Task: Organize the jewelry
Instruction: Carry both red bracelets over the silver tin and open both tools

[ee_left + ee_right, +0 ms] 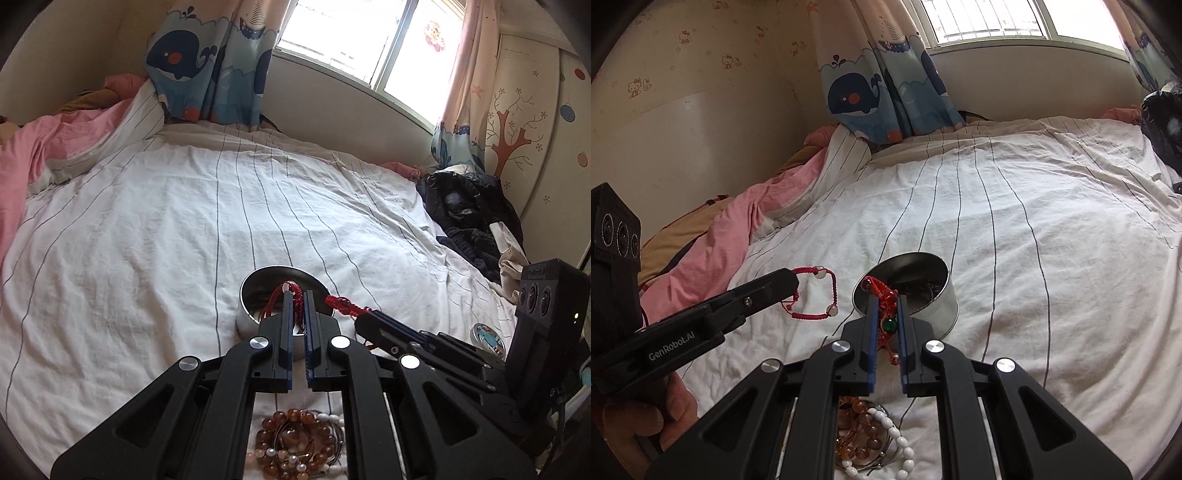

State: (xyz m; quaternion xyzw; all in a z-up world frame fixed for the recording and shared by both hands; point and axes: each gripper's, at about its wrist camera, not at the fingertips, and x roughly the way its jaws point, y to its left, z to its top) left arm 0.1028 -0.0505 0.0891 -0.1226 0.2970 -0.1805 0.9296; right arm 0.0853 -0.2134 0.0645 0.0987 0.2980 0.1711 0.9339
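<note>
Both grippers pinch red cords by the metal tin [925,291], frame centre: left gripper [300,295] shut on a white-beaded bracelet [816,295], right gripper [886,302] on a green-beaded bracelet [886,317]. I'd hover each over the mouth, then release. Only the right view shows the 1st loop whole.

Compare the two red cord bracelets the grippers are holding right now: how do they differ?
The left gripper's red cord bracelet with white beads hangs open as a loop over the striped bedsheet, beside the round metal tin. The right gripper's red knotted bracelet with a green bead is bunched between its fingers, directly over the tin's rim. The first carries pale round beads; the second has a green one and dark reddish ones. Both are red braided cord, each clamped.
</note>
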